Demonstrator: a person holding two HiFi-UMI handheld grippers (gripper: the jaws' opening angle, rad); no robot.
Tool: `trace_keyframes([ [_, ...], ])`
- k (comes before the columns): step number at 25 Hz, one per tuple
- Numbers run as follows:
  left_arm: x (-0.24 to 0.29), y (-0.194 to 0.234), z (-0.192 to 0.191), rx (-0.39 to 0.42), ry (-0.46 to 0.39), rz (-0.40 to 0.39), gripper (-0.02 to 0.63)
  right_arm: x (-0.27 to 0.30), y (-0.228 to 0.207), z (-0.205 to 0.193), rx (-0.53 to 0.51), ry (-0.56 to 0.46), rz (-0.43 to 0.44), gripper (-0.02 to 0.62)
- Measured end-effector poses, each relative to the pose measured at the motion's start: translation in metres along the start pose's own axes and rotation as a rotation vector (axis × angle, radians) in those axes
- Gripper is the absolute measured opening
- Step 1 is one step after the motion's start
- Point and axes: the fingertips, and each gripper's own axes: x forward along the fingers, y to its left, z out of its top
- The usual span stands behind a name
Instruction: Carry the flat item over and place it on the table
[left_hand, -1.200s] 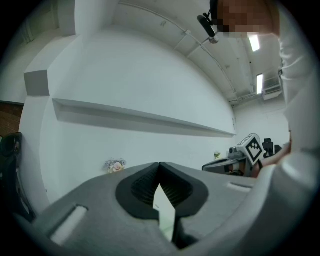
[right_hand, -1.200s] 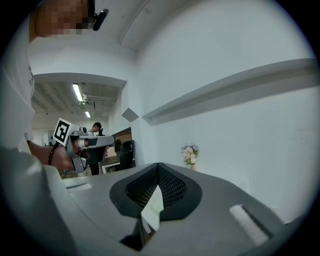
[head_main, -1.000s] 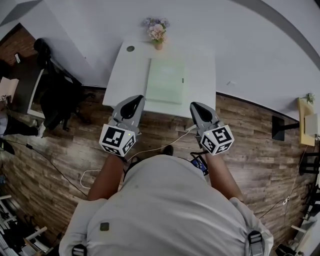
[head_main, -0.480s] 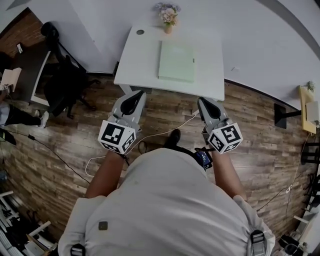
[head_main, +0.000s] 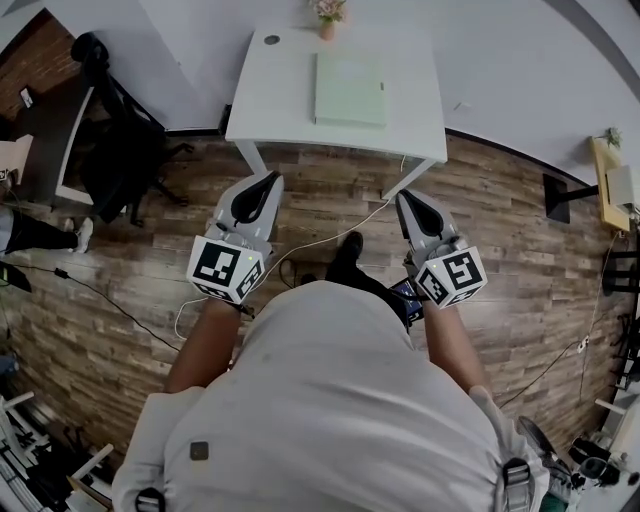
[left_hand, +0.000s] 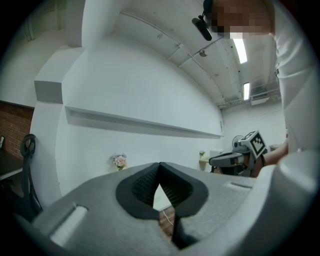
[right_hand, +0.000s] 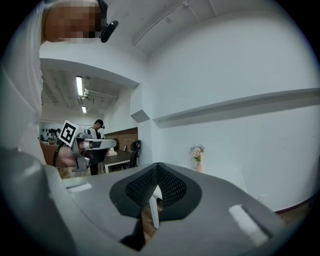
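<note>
1. Flat item (head_main: 349, 88) lies on the table (head_main: 275, 100), about midway between its side edges.
2. Left gripper (head_main: 258, 190) and right gripper (head_main: 412, 205): jaws together, holding nothing, well short of the table's near edge.
3. Placement appears complete; both grippers are best kept clear.

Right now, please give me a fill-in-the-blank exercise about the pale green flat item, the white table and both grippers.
1. The pale green flat rectangular item lies ____ the white rectangular table.
2. The left gripper and the right gripper both have jaws that are ____, holding nothing.
3. Both grippers are over the brown wooden plank floor, not over the ____.
Missing words: on; shut; table.
</note>
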Motion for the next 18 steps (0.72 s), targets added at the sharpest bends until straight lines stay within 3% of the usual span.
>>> trace_keyframes([
  [18,-0.02,-0.013,-0.007,-0.03,-0.003,-0.033,0.0,-0.023,0.027,0.002,-0.003,-0.022,0.008,0.009],
])
